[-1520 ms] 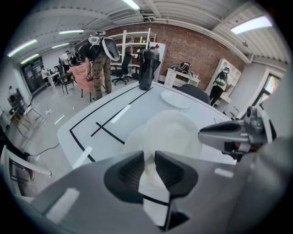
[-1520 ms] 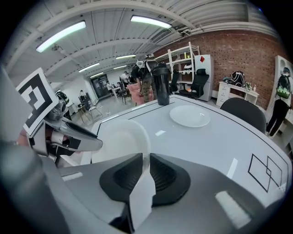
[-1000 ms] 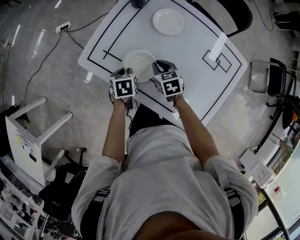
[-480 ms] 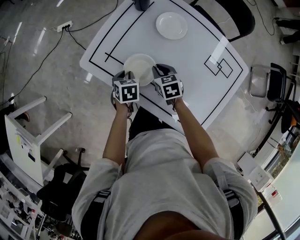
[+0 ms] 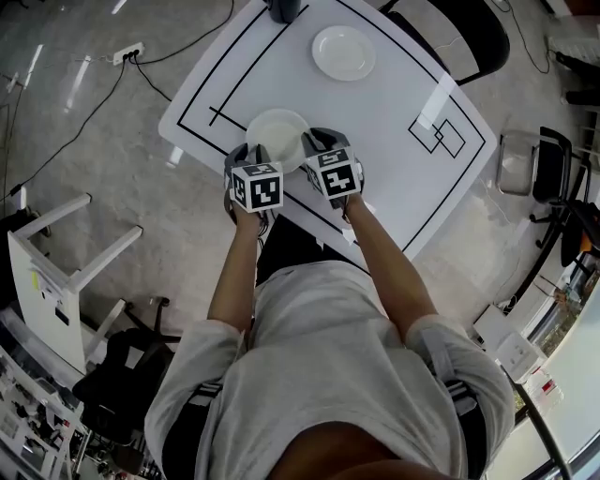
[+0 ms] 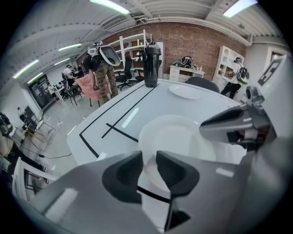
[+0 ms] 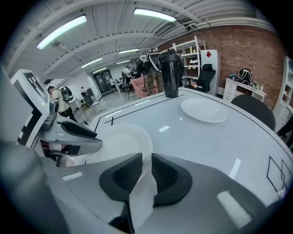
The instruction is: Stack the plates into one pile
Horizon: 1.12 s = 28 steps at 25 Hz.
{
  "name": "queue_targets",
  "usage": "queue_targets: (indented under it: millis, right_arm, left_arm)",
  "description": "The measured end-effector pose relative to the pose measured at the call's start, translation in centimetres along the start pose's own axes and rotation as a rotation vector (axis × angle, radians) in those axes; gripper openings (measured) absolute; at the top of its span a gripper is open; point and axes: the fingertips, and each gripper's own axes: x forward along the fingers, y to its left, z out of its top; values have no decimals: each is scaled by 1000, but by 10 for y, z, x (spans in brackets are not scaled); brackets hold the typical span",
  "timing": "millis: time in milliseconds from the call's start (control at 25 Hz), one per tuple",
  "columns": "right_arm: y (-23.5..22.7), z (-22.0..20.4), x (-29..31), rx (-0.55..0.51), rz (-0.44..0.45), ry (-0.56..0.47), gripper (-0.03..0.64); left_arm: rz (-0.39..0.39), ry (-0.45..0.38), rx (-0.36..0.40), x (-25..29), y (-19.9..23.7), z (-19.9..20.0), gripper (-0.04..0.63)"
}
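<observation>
The left gripper's (image 6: 149, 159) jaws have just spread loose about the plate's (image 6: 176, 135) rim. The right gripper (image 7: 146, 160) seemingly pinches it, likely carrying alone.

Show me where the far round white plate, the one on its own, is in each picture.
Head view: the far round white plate lies near the top, right of centre.
Left gripper view: the plate is above the middle, right of centre.
Right gripper view: the plate is right of centre.
Shared landmark: the tall black bottle, left of the plate everywhere.
</observation>
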Motion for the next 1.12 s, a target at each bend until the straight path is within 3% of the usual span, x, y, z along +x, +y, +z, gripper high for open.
queue_targets:
  millis: [280,400,680,840,1000,1120]
  right_arm:
    - [1,4,1,0,0,-13,73]
    - [-3,9,-2,38,23,-61,189]
    - [-11,8,-45,62,3,-164,187]
    - [1,10,-83,56,4,-253,119]
    - [14,8,-132,5,1,-343,7]
    - [25,3,-172,4,17,-421,-2]
  left_arm:
    - [54,-38,26,-2,6,-1,121]
    - [84,-68,-17,-5,8,-4,127]
    - [144,-181,-42,-47,11,-5,116]
    - [140,-311,-29,-84,-1,3,3]
    - [89,-416,-8,-125,-35,4,3]
    - [44,-474,-17,-158,-60,-4,3]
